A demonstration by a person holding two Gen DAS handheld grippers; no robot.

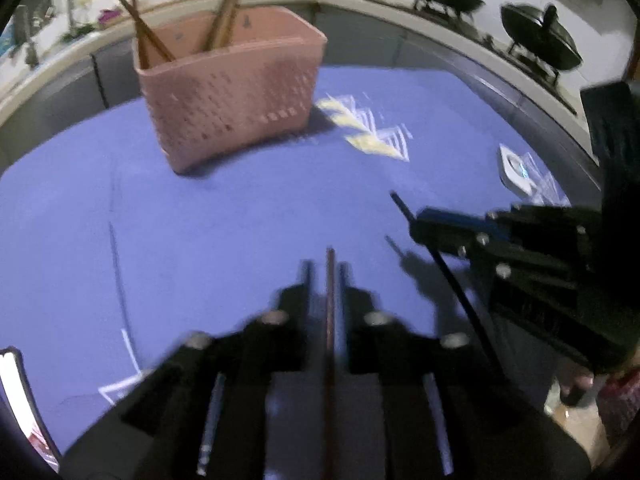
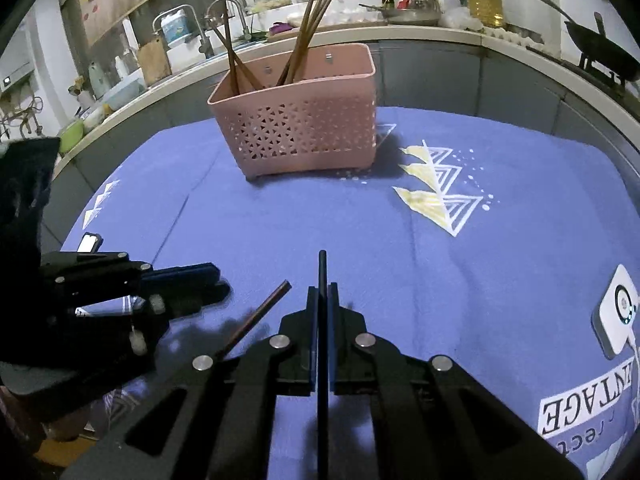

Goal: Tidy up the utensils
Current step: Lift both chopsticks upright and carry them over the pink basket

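Brown wood first: nearest the left gripper (image 1: 325,276) a brown stick (image 1: 330,300) runs straight out between the jaws. They stand slightly apart, with a sliver of blue cloth (image 1: 200,220) showing on either side of it, so the pads do not seem to be pressing. Whether the stick rests on anything underneath is hidden.

Just right of it, the right gripper (image 2: 322,292) is clamped on a black stick (image 2: 322,268). No gap shows, and the tip pokes out past the fingertips.

Both are chopsticks, so probably very light, stiff and smooth. A thin, hard rod like this is likely to pivot or slide in a loose pinch, and the brown one looks at risk of slipping free. A firm hold near the middle, or a little toward the thick end, should stop it swinging and leave a free end to lead downward.

Farther off, near the middle of the cloth, stands the pink basket (image 2: 304,132), perforated and open-topped. Its standing sticks (image 2: 308,28) lean in two bunches, left and centre. The right part looks empty, an easy place to drop these in. Being light plastic, the basket may shift if its rim is knocked.
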